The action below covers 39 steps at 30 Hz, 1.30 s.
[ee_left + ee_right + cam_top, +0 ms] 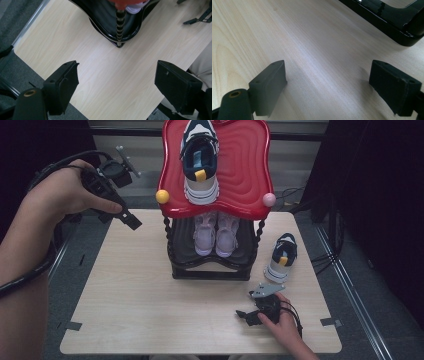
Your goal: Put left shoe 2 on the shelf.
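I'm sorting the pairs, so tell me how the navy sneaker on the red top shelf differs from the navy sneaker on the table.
The sneaker on the red top shelf rests raised on the rack's top shelf, while the sneaker on the table stands on the tabletop right of the rack. The shelf one points straight away; the table one is angled slightly. Both are navy and white with a yellow heel tab and stand upright, heels toward the camera.

Glossy red plastic rack top [245, 165], glossy blk lower shelf [392, 15], matt pale wood-grain table [140, 290], matt blk claw pads [268, 85]
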Tool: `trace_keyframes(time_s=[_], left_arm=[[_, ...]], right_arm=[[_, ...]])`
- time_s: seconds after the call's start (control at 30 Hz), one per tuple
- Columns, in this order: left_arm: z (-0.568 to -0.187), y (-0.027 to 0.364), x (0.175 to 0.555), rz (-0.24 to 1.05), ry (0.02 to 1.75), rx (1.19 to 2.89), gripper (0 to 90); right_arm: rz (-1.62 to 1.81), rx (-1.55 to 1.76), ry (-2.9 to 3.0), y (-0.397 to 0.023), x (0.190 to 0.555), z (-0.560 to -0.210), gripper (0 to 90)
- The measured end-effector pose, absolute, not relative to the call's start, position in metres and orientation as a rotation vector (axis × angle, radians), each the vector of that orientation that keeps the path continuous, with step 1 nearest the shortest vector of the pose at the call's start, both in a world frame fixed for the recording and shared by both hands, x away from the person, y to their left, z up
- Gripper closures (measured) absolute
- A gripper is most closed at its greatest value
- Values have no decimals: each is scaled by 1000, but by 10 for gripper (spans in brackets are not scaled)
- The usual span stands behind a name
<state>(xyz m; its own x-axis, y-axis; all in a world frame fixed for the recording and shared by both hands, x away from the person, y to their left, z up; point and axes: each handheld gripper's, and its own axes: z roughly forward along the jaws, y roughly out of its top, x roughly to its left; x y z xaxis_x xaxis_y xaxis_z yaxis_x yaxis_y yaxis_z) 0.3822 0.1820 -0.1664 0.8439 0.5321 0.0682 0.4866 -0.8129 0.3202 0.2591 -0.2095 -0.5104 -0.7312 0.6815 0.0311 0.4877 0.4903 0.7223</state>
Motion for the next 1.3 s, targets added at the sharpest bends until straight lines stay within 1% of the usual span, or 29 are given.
trace_keyframes(time_s=[0.63, 0.9, 1.3], left_arm=[[-217, 190, 374, 156, 772, 2736, 187], [-245, 194, 370, 142, 760, 2731, 188], [-291, 197, 361, 89, 758, 2720, 189]], right_arm=[[1075, 996, 2480, -210, 259, -510, 133], [1078, 995, 2477, -209, 259, -510, 133], [1081, 995, 2476, -209, 259, -510, 133]])
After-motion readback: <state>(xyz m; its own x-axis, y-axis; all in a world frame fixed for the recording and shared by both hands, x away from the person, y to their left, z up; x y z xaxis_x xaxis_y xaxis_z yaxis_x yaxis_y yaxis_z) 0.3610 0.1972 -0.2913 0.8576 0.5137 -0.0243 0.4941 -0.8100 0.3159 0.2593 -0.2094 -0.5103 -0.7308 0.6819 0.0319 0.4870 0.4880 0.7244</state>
